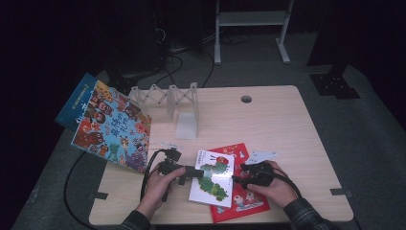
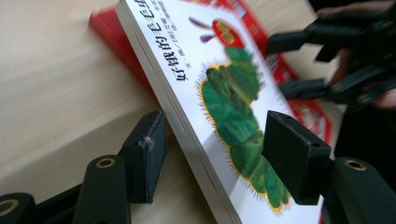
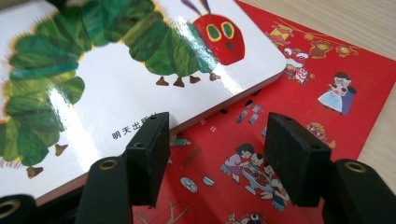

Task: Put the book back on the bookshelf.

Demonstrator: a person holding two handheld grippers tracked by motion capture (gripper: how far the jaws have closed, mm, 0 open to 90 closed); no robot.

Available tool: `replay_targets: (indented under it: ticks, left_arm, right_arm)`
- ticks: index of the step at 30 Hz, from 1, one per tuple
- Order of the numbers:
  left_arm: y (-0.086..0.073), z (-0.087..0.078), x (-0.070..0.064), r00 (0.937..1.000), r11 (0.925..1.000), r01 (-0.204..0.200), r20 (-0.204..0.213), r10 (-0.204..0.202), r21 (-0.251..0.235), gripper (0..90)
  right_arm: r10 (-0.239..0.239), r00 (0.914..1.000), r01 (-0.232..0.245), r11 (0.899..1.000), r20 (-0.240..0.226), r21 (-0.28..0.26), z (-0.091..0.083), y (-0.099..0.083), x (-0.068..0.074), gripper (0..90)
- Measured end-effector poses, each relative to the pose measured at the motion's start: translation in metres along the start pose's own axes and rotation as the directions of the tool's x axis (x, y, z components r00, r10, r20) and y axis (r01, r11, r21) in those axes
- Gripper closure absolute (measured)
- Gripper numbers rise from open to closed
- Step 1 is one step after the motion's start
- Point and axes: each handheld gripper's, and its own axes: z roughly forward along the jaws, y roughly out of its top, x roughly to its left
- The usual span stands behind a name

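Left gripper: black two-jaw tool in the person's left hand, near the table's front edge; jaws apart, straddling the left edge of the white caterpillar board book, one jaw beneath the lifted edge and one above the cover, neither pressed shut on it.
Right gripper: black two-jaw tool in the right hand; jaws spread open, their tips at the white book's right edge, over the red cover.
White caterpillar board book: thick, glossy, with a green caterpillar and red head on the cover; it lies between the two grippers, on top of the red book, left edge raised off the table.
Red picture book: flat, thin, with small cartoon figures; under the white book, jutting out to its right and front.
Light wooden table: carries everything.
Clear plastic folding book stand: upright, zigzag, toward the far left of the table, well apart from the grippers.
Large colourful picture book: blue cover crowded with faces, tilted at the table's left edge beside the stand.
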Motion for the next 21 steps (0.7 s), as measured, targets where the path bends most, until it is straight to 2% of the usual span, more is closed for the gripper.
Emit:
replay_targets:
  ticks: [8,14,17,21]
  left_arm:
    - [0.016,-0.008,-0.016,0.9954,0.9962,-0.009,0.094,0.017,-0.087,37.8]
    - [0.024,-0.007,-0.024,0.9927,0.9936,-0.026,0.114,0.039,-0.109,37.6]
    - [0.024,-0.006,-0.023,0.9936,0.9936,-0.022,0.108,0.034,-0.111,36.9]
    - [0.025,-0.004,-0.023,0.9921,0.9926,-0.009,0.123,0.024,-0.121,35.8]
  right_arm:
    - [0.007,1.0000,-0.007,1.000,0.000,0.009,-0.002,0.000,-0.002,39.1]
    - [0.007,1.0000,-0.007,1.000,0.001,0.011,-0.002,0.000,-0.002,39.0]
    - [0.006,1.0000,-0.006,1.000,0.001,0.010,-0.002,0.000,-0.003,38.8]
    - [0.007,1.0000,-0.007,1.000,-0.001,0.012,-0.002,0.000,-0.003,38.7]
